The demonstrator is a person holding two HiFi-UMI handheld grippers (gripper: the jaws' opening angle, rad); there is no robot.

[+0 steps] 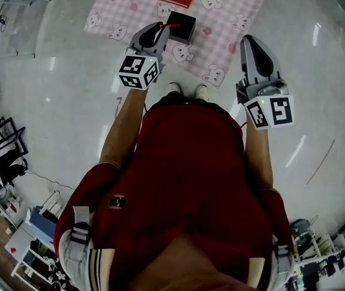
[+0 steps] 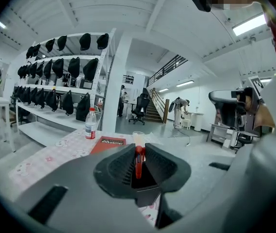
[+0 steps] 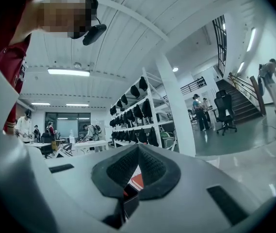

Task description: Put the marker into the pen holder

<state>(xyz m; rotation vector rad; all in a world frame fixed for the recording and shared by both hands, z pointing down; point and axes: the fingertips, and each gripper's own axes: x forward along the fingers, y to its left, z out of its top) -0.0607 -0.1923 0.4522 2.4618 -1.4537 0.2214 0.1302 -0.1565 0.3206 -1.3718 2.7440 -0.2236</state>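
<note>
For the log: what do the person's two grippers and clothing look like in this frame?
The left gripper and right gripper both have pale grey moulded shells, with black ribbed pads lining the jaws. Each carries a white cube printed with black square markers: left cube, right cube. The person wears a dark red short-sleeved shirt.

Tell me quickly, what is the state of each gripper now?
Left gripper: closed on the red marker.
Right gripper: closed, holding nothing.
</note>
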